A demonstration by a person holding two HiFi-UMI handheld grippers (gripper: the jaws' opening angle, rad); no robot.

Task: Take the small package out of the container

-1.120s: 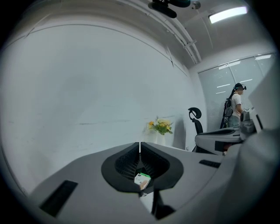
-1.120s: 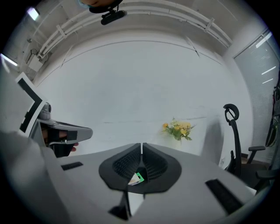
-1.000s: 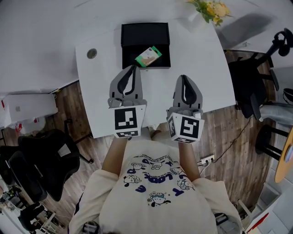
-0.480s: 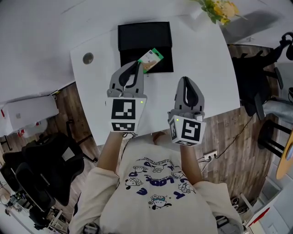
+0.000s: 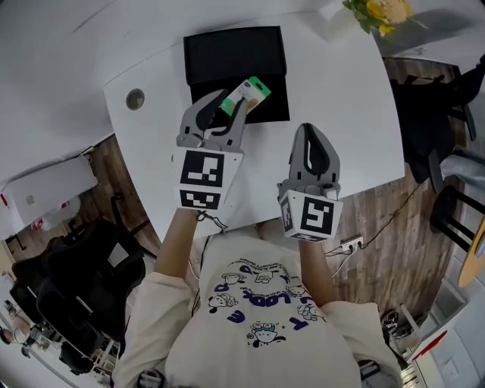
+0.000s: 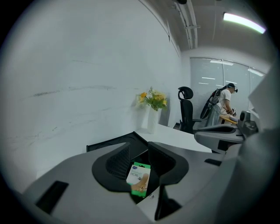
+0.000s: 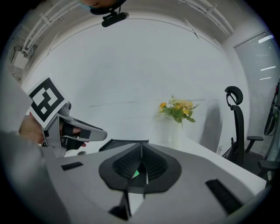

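Now the left gripper (image 5: 229, 104), jaws just opening part-way, straddles the small package (image 5: 251, 94) at the container's (image 5: 227, 53) near wall, seemingly untouched; the right gripper (image 5: 309, 130) waits closed.

In the head view, the left gripper (image 5: 225, 104) covers one corner of the small package (image 5: 254, 91) and part of the black container (image 5: 227, 53). Its jaws have just been opening, and nothing is pinched between them. The words on the package are too small to read. The yellow flowers (image 5: 379, 11) are cut off at the top edge. In the right gripper view, only a tiny green bit of the package peeks past the right gripper (image 7: 142, 146), whose jaws are together.
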